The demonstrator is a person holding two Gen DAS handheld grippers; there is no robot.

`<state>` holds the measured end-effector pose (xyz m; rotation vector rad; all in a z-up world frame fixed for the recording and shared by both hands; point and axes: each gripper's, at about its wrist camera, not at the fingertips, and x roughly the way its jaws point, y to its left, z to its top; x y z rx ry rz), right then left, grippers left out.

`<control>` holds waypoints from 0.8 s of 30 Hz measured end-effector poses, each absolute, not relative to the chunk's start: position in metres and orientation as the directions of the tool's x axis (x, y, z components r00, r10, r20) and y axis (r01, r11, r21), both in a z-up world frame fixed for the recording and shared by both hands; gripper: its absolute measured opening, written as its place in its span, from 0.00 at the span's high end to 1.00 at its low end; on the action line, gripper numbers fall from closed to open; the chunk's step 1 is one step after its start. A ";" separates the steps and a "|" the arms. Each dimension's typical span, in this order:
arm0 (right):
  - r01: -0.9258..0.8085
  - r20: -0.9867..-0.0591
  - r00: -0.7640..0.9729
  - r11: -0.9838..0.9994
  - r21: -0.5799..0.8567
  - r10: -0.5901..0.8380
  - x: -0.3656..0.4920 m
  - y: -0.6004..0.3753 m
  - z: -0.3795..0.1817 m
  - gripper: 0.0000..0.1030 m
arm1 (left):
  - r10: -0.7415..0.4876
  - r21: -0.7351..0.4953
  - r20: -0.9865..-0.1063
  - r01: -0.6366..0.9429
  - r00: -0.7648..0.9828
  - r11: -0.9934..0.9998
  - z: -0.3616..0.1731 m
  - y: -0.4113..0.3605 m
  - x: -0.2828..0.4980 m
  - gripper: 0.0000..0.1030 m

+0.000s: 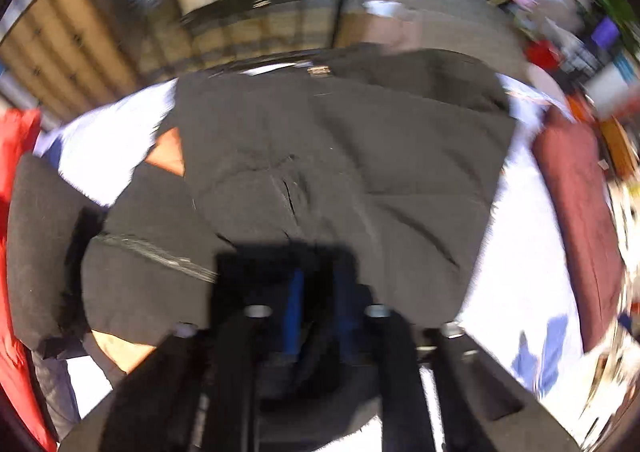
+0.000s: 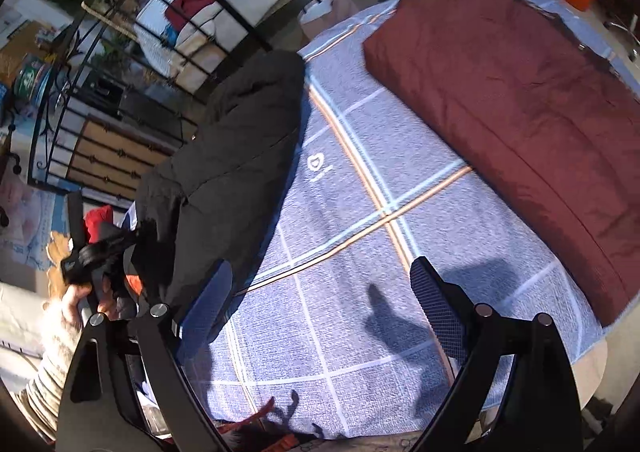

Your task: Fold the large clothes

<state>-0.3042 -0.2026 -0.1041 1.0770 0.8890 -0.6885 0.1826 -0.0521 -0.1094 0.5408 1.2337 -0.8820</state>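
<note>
Right wrist view: the black garment (image 2: pixel 224 155) lies just left of the empty, wide-apart right gripper (image 2: pixel 320 288), its long axis running forward along the bed cover (image 2: pixel 360 219). The left gripper (image 1: pixel 318 284), fingers together pinching its near edge, is nearer.

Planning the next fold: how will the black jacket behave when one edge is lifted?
Probably floppy: the black jacket lies in soft creases and drapes around the left gripper, which is shut on it. It looks padded and bulky, so likely heavy enough to sag. On the blue cloth it may drag rather than slide.
</note>
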 end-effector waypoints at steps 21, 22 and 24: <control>0.629 -0.855 0.518 0.667 0.399 0.023 -0.171 -0.192 -0.055 0.12 | -0.451 -0.428 -0.837 0.884 -0.309 0.188 -0.008 0.014 -0.008 0.32; 0.600 -0.858 0.511 0.694 0.398 0.051 -0.157 -0.181 -0.058 0.12 | -0.462 -0.418 -0.841 0.880 -0.281 0.225 -0.007 0.021 0.000 0.31; 0.511 -0.868 0.481 0.766 0.390 0.122 -0.120 -0.149 -0.066 0.12 | -0.472 -0.380 -0.859 0.866 -0.200 0.325 -0.006 0.046 0.022 0.31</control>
